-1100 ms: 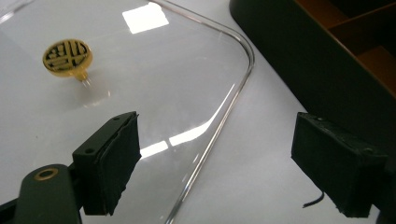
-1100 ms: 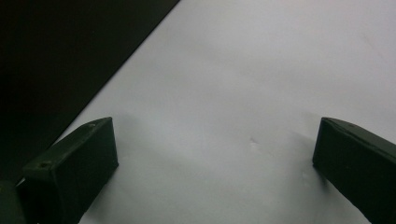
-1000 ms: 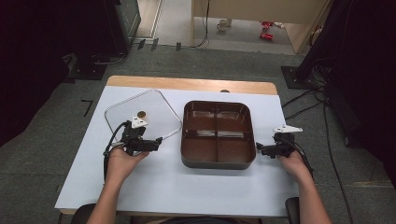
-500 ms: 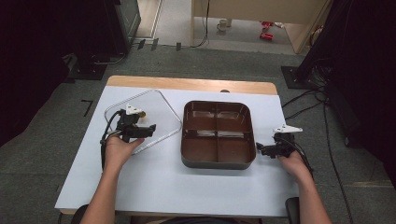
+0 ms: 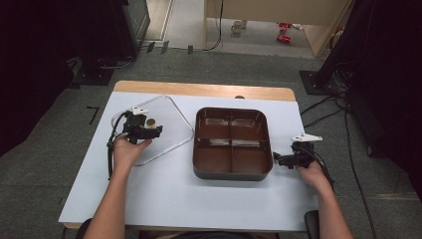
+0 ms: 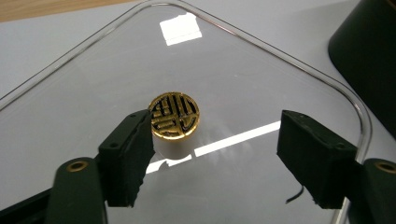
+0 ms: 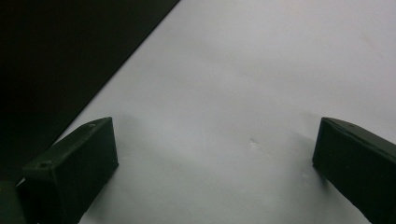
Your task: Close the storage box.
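Left gripper view – clear lid (image 6: 261, 88) corners cut off; gold knob (image 6: 174, 115) base hidden.

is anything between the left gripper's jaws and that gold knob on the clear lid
Nothing visible. The left gripper sits over the clear lid, its jaws just been closing with the gold knob between them; one jaw is right beside the knob, the other apart with bare lid between.
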{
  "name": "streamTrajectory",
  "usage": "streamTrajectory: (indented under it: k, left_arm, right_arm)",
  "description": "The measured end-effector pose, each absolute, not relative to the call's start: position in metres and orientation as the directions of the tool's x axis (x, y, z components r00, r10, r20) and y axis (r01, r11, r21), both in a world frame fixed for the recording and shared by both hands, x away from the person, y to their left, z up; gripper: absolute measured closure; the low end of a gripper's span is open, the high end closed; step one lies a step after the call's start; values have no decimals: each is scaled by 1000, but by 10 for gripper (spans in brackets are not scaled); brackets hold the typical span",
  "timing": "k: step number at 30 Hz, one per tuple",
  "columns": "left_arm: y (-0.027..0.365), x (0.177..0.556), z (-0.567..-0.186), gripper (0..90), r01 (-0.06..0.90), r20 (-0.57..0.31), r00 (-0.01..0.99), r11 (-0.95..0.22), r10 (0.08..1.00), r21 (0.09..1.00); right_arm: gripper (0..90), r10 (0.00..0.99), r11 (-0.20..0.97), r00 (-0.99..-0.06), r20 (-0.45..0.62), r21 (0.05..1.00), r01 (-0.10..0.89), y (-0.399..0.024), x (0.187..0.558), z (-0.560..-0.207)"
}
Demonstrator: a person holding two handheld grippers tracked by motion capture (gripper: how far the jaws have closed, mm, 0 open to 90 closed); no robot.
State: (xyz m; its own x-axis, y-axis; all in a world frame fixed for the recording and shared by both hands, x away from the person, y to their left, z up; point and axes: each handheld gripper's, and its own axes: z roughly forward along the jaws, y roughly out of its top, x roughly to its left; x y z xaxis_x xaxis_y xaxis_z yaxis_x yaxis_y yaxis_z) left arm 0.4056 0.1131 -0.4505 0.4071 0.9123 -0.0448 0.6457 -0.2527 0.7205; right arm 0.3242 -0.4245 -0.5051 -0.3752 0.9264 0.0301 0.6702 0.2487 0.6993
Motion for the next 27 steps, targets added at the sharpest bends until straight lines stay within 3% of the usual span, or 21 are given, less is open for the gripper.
streamTrajectory:
  k: [18, 27]
  left_arm:
    - [121, 431, -473, 388, 675, -50, 360, -222, 932, 704]
    - [119, 433, -479, 534, 668, -15, 361, -247, 932, 702]
  right_arm:
    - [0, 926, 249, -376, 29, 700, 669, -424, 324, -505]
    - [0, 926, 249, -376, 29, 700, 669, -424, 324, -505]
